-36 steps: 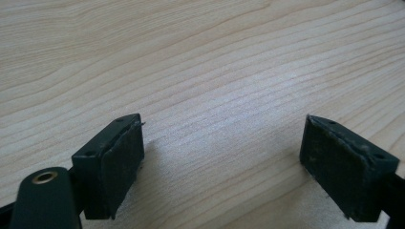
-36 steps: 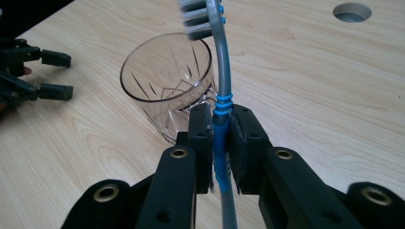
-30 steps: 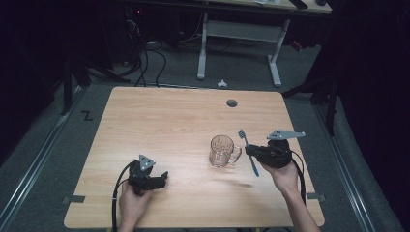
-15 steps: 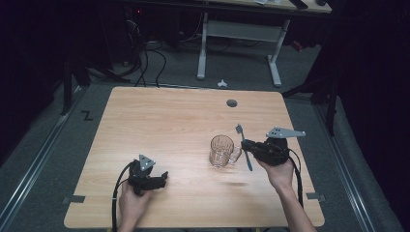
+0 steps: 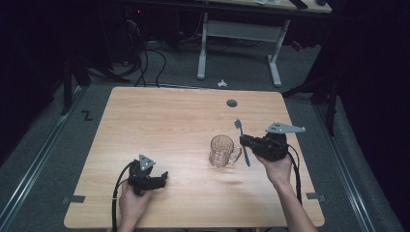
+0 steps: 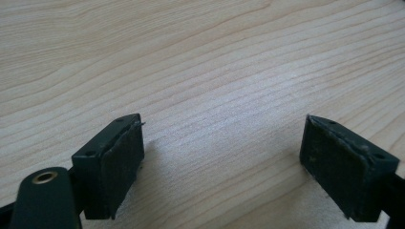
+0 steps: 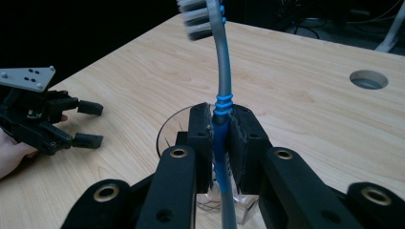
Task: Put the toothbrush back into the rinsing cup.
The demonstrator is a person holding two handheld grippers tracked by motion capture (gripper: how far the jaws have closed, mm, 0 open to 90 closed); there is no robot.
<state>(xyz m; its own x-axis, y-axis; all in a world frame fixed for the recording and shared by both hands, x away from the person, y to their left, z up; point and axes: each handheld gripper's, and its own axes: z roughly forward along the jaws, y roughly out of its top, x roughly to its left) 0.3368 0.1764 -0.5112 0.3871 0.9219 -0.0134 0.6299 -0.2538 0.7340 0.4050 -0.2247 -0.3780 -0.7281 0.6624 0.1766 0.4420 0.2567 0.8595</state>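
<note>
High view: my table (image 5: 159, 125) lit from above, pale and even; room around it sinks into near black. Picture soft, grainy. Faint shadow under glass mug (image 5: 222, 151). My left gripper view: sharp wood grain, soft shadow beside each pad, no glare. My right gripper view: toothbrush (image 7: 220, 95) bristles blurred at top edge, background dark.

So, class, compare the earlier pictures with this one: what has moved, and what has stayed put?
The right claw, shut on the toothbrush, has carried it leftward, closer to the glass mug, so the brush now hangs beside its rim. Nothing was grasped or released. The mug, the left claw with its jaws open, and the table stayed as they were.
</note>
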